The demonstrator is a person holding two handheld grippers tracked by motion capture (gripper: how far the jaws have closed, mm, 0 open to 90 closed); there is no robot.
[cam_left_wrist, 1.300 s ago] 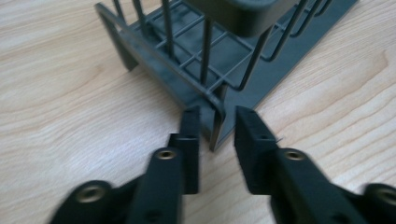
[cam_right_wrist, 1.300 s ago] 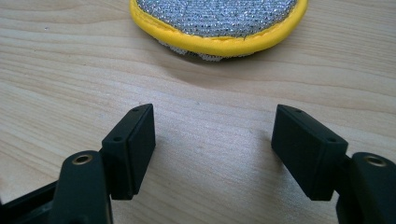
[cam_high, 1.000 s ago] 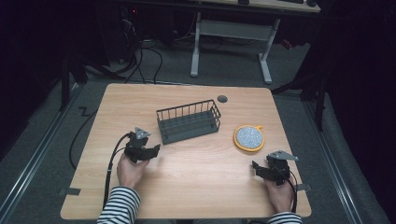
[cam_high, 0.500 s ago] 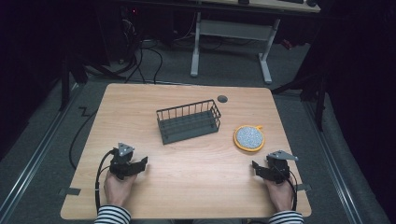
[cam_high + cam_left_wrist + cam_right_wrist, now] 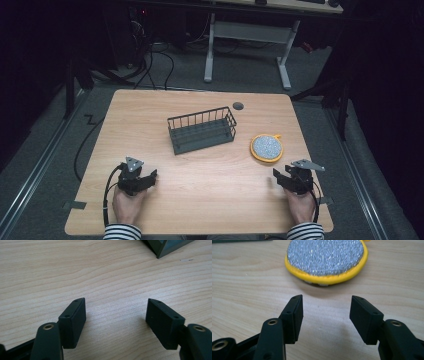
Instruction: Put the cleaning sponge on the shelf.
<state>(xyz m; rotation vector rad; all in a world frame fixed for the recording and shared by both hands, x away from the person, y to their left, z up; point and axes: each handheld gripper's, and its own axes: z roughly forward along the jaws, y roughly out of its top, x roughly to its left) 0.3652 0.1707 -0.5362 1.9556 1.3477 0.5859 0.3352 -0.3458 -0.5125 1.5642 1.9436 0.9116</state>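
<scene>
— Just short of the round yellow-rimmed silver scouring pad (image 5: 325, 258): right gripper (image 5: 325, 315), fingers apart, just been narrowing, gripping nothing.

— And beyond that pad, toward the left gripper (image 5: 116, 320)?

— Dark wire basket (image 5: 202, 130) mid-bench (image 5: 150, 110); left fingers spread, just been widening, empty.

— Risk?

— Closing early: likely pinching only the soft rim, then slipping.

One wire basket (image 5: 202, 129), one round scouring pad (image 5: 266, 147), one table (image 5: 150, 107), two claws
</scene>
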